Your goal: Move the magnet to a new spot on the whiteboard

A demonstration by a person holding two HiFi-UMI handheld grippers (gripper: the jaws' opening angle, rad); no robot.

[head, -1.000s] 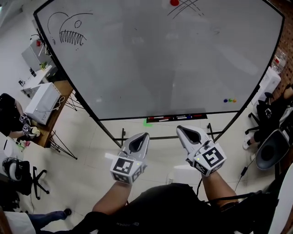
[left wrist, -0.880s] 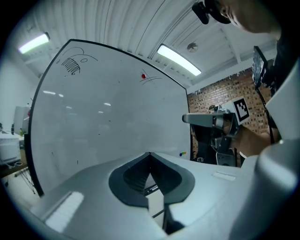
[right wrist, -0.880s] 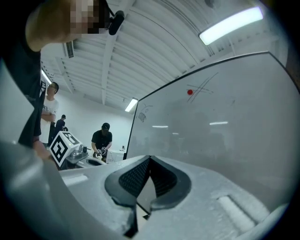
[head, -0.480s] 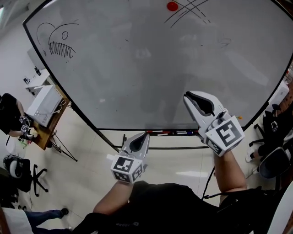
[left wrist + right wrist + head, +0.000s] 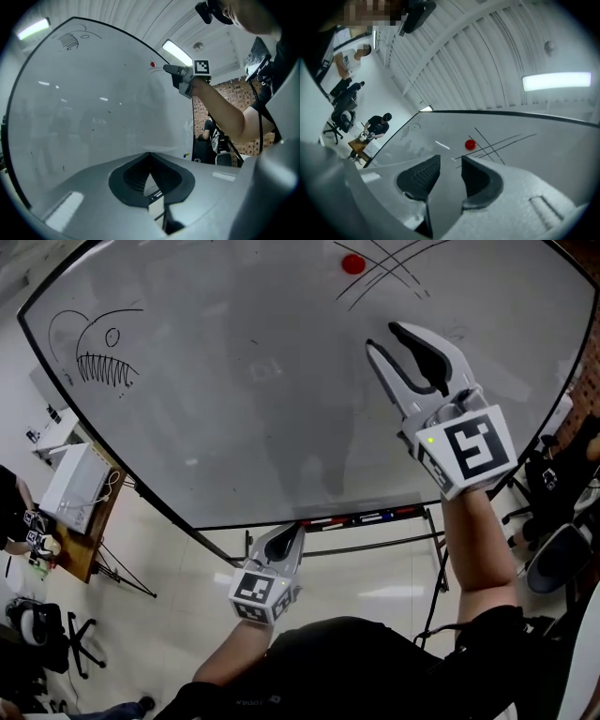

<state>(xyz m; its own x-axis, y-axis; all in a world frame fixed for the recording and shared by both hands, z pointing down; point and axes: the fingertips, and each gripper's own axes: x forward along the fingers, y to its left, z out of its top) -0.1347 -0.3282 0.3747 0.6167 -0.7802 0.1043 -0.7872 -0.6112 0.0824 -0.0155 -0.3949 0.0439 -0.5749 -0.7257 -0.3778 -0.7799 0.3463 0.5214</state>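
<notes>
Head view: large white whiteboard on a black-framed stand fills the upper frame. Small round red magnet sits on the board at 12 o'clock, near the top edge, just beside a set of crossed black marker lines. Black fish sketch with teeth at 10 o'clock on the board. Marker tray along the bottom edge.

Right gripper, white with black pads, is held up in front of the board at 2 o'clock, tips pointing toward the magnet but well short of it. Claw released: jaws are opening, with only bare board seen between them. In the right gripper view the magnet lies beyond the tips at 1 o'clock, untouched.

Left gripper hangs low at 6 o'clock, below the tray. Claw clenched, tips together, gripping nothing.

Seated person in black at a wooden table, 9 o'clock, well away from the board.
</notes>
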